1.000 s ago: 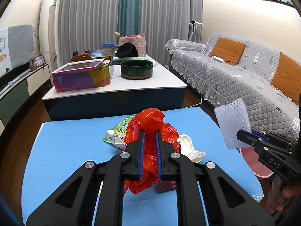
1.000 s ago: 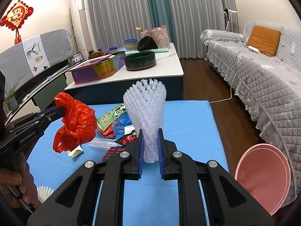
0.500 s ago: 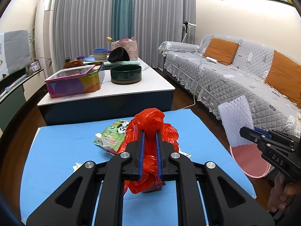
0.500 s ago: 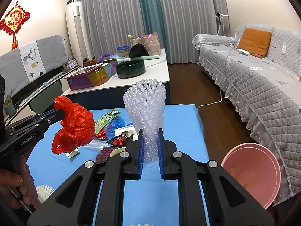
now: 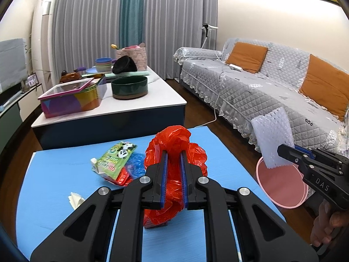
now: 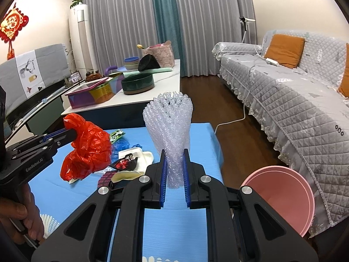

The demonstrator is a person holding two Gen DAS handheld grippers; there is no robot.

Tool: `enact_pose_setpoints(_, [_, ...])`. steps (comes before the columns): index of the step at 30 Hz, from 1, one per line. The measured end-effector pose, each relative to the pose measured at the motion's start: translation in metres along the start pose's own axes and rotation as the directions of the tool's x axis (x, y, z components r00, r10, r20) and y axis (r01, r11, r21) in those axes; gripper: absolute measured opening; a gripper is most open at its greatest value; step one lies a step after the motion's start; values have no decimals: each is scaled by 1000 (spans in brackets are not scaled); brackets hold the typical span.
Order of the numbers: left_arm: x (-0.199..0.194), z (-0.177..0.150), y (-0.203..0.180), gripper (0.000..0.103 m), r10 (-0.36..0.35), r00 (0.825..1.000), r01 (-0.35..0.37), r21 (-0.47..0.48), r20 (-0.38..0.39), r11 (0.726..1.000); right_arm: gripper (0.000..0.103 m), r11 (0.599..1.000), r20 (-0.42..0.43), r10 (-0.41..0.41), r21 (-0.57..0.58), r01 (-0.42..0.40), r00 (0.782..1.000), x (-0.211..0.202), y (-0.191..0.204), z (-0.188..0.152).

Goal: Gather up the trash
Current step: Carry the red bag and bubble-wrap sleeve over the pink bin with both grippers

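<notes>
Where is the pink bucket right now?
The pink bucket sits low at the right of both wrist views, off the blue table's right edge, beside the grey sofa.

We count two grippers, the left gripper (image 5: 173, 159) and the right gripper (image 6: 174, 157). There is one red plastic bag (image 5: 174, 144), one bubble wrap piece (image 6: 169, 122), one pink bin (image 6: 283, 196), two orange cushions (image 5: 246, 56) and one green bowl (image 5: 129, 86).
</notes>
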State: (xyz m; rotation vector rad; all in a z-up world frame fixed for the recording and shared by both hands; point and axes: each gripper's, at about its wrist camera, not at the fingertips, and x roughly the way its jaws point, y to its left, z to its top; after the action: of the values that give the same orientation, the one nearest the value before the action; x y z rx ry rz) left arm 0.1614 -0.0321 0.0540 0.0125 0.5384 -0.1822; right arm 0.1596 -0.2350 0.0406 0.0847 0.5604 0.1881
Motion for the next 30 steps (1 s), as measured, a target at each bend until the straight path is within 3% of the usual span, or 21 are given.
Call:
enact_pose_setpoints(19, [21,-2,-62,11,-94,996,94,48,-6,994,14,993,6,-103,50,103,995,-17,-50,-2])
enact_pose_setpoints(30, [33,-2,-111,11,-181,984,181,83,-9,980,14,974,13,-201,107,198,980,-34,-104,-6])
